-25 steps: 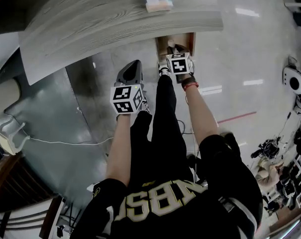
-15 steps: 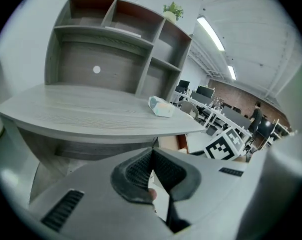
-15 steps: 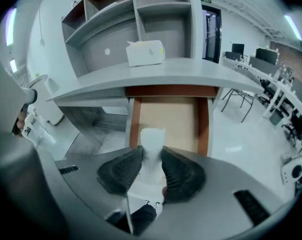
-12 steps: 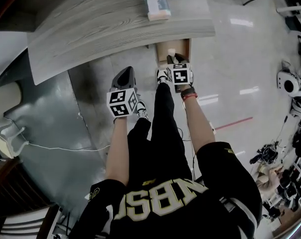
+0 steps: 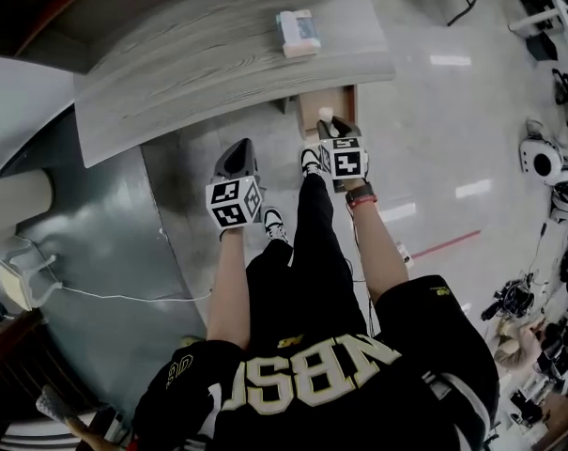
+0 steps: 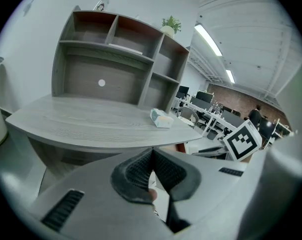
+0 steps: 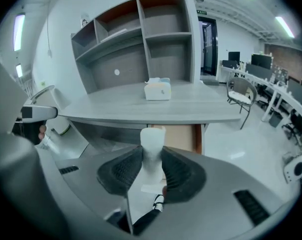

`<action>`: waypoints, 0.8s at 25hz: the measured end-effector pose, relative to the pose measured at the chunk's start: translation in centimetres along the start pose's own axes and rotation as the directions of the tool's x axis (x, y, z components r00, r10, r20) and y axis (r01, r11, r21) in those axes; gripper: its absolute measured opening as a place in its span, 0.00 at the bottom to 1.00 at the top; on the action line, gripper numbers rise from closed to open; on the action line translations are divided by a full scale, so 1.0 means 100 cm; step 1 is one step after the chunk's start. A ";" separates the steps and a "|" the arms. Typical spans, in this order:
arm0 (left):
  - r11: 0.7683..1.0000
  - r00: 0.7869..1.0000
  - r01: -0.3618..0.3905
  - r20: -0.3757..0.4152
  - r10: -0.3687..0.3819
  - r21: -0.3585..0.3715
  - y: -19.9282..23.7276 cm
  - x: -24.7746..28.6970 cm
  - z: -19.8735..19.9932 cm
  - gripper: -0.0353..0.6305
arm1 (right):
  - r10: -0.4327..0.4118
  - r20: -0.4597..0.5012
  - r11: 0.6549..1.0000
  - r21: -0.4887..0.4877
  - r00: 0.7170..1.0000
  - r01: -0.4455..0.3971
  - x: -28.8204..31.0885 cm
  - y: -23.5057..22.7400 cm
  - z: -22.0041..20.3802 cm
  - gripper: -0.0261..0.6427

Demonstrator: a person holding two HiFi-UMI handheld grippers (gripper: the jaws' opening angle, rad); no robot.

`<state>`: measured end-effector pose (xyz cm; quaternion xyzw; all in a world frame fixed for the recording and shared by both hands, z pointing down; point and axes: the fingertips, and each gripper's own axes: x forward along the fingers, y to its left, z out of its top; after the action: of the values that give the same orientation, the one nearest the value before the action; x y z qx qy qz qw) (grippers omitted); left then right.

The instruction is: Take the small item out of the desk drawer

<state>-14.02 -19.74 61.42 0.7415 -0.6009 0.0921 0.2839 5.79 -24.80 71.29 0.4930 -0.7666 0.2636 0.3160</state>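
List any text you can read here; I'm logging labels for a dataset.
"NBS" plus one unclear letter: shirt.
Sleeve mark: too blurred to read.
Box print: too small to read.
Green sign over the door: too small to read.
Left cube, right cube: square markers only, no words.

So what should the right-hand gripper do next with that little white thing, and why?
Probably carry the small white item up over the desk top and set it down there. The right gripper is clamped on it, it looks lifted out of the open drawer, and the desk shows bare space beside the tissue box.
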 end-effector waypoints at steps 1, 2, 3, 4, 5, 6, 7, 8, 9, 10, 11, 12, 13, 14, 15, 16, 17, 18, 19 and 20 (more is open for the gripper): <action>1.000 1.000 -0.001 0.005 0.001 0.003 0.000 -0.003 0.003 0.06 | -0.001 0.010 1.000 -0.002 1.000 0.001 -0.006 0.003 0.004 0.23; 1.000 1.000 0.000 0.011 0.000 0.006 -0.001 -0.006 0.007 0.06 | -0.001 0.020 1.000 -0.002 1.000 0.001 -0.012 0.006 0.008 0.23; 1.000 1.000 0.001 0.018 -0.001 0.009 -0.002 -0.009 0.010 0.06 | -0.001 0.029 1.000 -0.003 1.000 0.001 -0.018 0.009 0.012 0.23; 1.000 1.000 0.002 0.024 -0.003 0.013 -0.004 -0.013 0.014 0.06 | 0.000 0.038 1.000 -0.002 0.999 0.000 -0.024 0.012 0.016 0.23; 1.000 1.000 0.004 0.031 -0.005 0.018 -0.005 -0.016 0.018 0.06 | 0.001 0.048 1.000 -0.001 0.999 -0.001 -0.030 0.015 0.020 0.23; 1.000 0.999 0.005 0.037 -0.006 0.024 -0.006 -0.020 0.021 0.06 | 0.002 0.062 1.000 0.002 0.998 -0.002 -0.036 0.018 0.024 0.23; 1.000 0.999 0.006 0.044 -0.008 0.029 -0.007 -0.022 0.025 0.06 | 0.004 0.079 1.000 0.006 0.997 -0.005 -0.042 0.021 0.030 0.23; 0.999 0.999 0.008 0.052 -0.009 0.036 -0.007 -0.025 0.029 0.06 | 0.006 0.099 1.000 0.011 0.995 -0.007 -0.048 0.023 0.036 0.23; 0.999 0.998 0.009 0.060 -0.011 0.044 -0.007 -0.026 0.033 0.06 | 0.008 0.120 1.000 0.015 0.993 -0.010 -0.053 0.025 0.042 0.23; 0.999 0.997 0.009 0.070 -0.013 0.054 -0.007 -0.028 0.037 0.06 | 0.008 0.141 1.000 0.017 0.990 -0.011 -0.059 0.027 0.049 0.23; 0.998 0.997 0.008 0.079 -0.013 0.065 -0.005 -0.030 0.041 0.06 | 0.008 0.159 1.000 0.016 0.987 -0.011 -0.064 0.028 0.056 0.23; 0.997 0.996 0.006 0.089 -0.012 0.076 -0.003 -0.032 0.046 0.06 | 0.008 0.177 1.000 0.015 0.984 -0.011 -0.070 0.030 0.062 0.23; 0.996 0.995 0.003 0.098 -0.011 0.084 -0.001 -0.034 0.050 0.06 | 0.008 0.194 1.000 0.013 0.981 -0.011 -0.076 0.032 0.068 0.23; 0.996 0.994 0.001 0.107 -0.010 0.091 0.001 -0.037 0.055 0.06 | 0.009 0.210 1.000 0.011 0.978 -0.012 -0.081 0.033 0.074 0.23; 0.995 0.993 -0.002 0.118 -0.010 0.095 0.003 -0.041 0.061 0.06 | 0.011 0.225 1.000 0.010 0.974 -0.014 -0.087 0.035 0.080 0.23; 0.995 0.991 -0.004 0.132 -0.009 0.096 0.003 -0.045 0.068 0.06 | 0.013 0.239 1.000 0.008 0.971 -0.016 -0.094 0.037 0.086 0.23; 0.995 0.989 -0.006 0.147 -0.009 0.096 0.004 -0.050 0.075 0.06 | 0.015 0.254 1.000 0.004 0.967 -0.017 -0.101 0.039 0.092 0.23; 0.995 0.987 -0.009 0.163 -0.007 0.099 0.003 -0.055 0.082 0.06 | 0.018 0.268 1.000 -0.002 0.963 -0.018 -0.107 0.042 0.098 0.23; 0.994 0.984 -0.015 0.181 -0.005 0.107 0.003 -0.061 0.090 0.06 | 0.021 0.283 1.000 -0.007 0.959 -0.020 -0.114 0.045 0.104 0.23; 0.992 0.980 -0.021 0.198 -0.004 0.120 0.002 -0.067 0.098 0.06 | 0.025 0.299 1.000 -0.011 0.954 -0.022 -0.121 0.049 0.110 0.23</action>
<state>-17.95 -19.38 50.24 0.7603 -0.6227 0.0556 0.1763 2.63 -23.71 54.53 0.5168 -0.8124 0.1866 0.1951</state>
